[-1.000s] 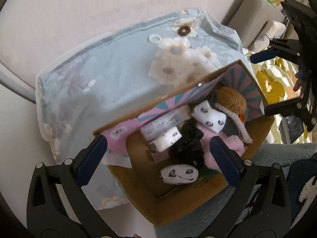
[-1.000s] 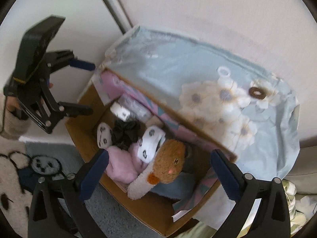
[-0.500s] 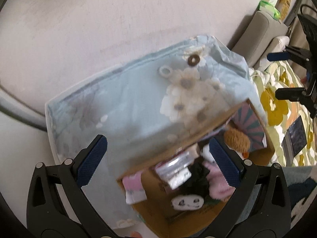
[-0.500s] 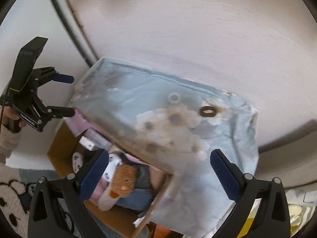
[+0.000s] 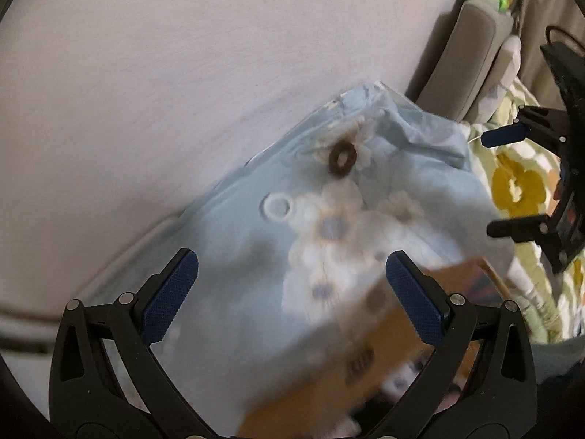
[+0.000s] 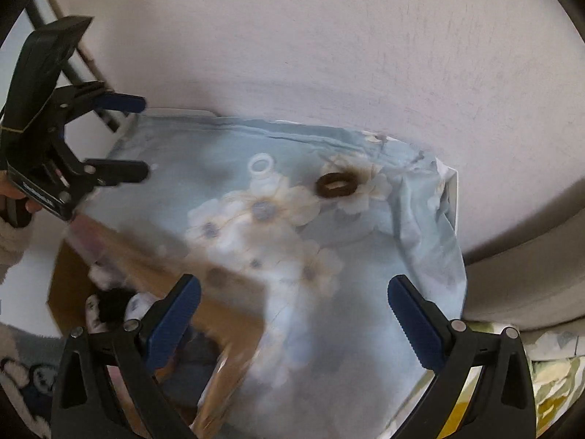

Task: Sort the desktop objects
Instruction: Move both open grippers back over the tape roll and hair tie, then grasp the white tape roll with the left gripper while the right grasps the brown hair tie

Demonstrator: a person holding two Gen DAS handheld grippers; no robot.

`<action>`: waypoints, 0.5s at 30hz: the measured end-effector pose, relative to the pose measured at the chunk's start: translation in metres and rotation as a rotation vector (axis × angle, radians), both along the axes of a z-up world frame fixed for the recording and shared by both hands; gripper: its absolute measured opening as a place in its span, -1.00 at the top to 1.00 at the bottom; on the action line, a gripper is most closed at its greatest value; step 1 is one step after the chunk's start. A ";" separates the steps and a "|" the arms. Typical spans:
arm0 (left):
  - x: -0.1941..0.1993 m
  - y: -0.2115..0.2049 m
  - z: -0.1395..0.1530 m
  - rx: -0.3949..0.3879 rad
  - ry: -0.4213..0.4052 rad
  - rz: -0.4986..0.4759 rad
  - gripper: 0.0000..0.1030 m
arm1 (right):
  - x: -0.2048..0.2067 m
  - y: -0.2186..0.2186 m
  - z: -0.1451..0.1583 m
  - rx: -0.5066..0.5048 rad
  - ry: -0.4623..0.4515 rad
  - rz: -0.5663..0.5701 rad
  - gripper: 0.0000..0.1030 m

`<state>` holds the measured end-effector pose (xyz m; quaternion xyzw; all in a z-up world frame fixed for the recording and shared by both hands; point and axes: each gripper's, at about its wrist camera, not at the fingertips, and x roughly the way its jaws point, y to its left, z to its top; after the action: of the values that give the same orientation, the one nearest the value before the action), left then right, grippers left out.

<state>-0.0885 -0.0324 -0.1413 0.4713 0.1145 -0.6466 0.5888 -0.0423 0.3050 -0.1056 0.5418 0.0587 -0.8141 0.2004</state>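
1. Hovering over the pale blue flower-printed cloth, the left gripper is showing up in the left wrist view with its blue-padded fingers spread wide and nothing sitting between them.
2. Lying on that cloth ahead of the fingers are a brown ring-shaped hair tie and, near it, a white ring.
3. Peeking in blurred at the lower right is the brown cardboard box; the contents are too smeared to tell.
4. Hanging at the right edge is the right gripper, fingers apart and empty.
5. Switching to the right wrist view, the right gripper is hovering above the same cloth, spread and gripping nothing.
6. Sitting well ahead of it are the brown hair tie and the white ring, apart from each other.
7. Showing at the lower left is the box, with soft items blurred inside.
8. Hanging at the left edge, the left gripper is holding its fingers apart.
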 end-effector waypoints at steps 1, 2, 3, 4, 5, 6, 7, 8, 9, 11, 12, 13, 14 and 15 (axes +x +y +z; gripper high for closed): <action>-0.001 -0.016 -0.009 0.011 -0.011 -0.006 -0.96 | -0.009 -0.001 -0.007 -0.008 0.004 -0.006 -0.97; -0.001 -0.028 -0.017 0.021 -0.019 -0.008 -0.93 | -0.021 -0.003 -0.020 -0.016 0.005 -0.016 -0.93; -0.001 -0.041 -0.027 0.029 -0.027 -0.010 -0.90 | -0.029 -0.005 -0.028 -0.018 0.004 -0.028 -0.88; 0.002 -0.053 -0.036 0.037 -0.033 -0.014 -0.85 | -0.040 -0.006 -0.039 -0.022 -0.001 -0.045 -0.80; 0.004 -0.065 -0.045 0.048 -0.033 -0.013 -0.79 | -0.048 -0.006 -0.047 -0.028 -0.005 -0.058 -0.70; 0.006 -0.071 -0.051 0.053 -0.032 -0.013 -0.77 | -0.057 -0.008 -0.057 -0.028 -0.004 -0.077 -0.66; 0.008 -0.079 -0.059 0.059 -0.031 -0.008 -0.73 | -0.064 -0.009 -0.065 -0.015 0.005 -0.095 -0.54; 0.011 -0.085 -0.065 0.056 -0.032 -0.005 -0.67 | -0.071 -0.011 -0.072 -0.001 0.012 -0.109 -0.45; 0.014 -0.092 -0.072 0.052 -0.035 0.005 -0.63 | -0.077 -0.012 -0.080 0.006 0.016 -0.121 -0.41; 0.018 -0.099 -0.078 0.051 -0.028 0.019 -0.54 | -0.087 -0.014 -0.091 0.011 0.014 -0.133 -0.38; 0.020 -0.102 -0.081 0.049 -0.021 0.024 -0.54 | -0.090 -0.015 -0.095 0.011 0.011 -0.135 -0.38; 0.022 -0.104 -0.084 0.051 -0.012 0.029 -0.54 | -0.093 -0.015 -0.098 0.013 0.014 -0.135 -0.38; 0.024 -0.105 -0.085 0.052 -0.005 0.028 -0.54 | -0.095 -0.016 -0.101 0.022 0.018 -0.137 -0.37; 0.025 -0.105 -0.087 0.048 -0.004 0.023 -0.53 | -0.097 -0.016 -0.103 0.029 0.022 -0.139 -0.37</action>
<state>-0.0638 -0.1372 -0.2282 0.4854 0.1344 -0.6358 0.5849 -0.1388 0.2888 -0.2088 0.5384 0.0350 -0.8311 0.1350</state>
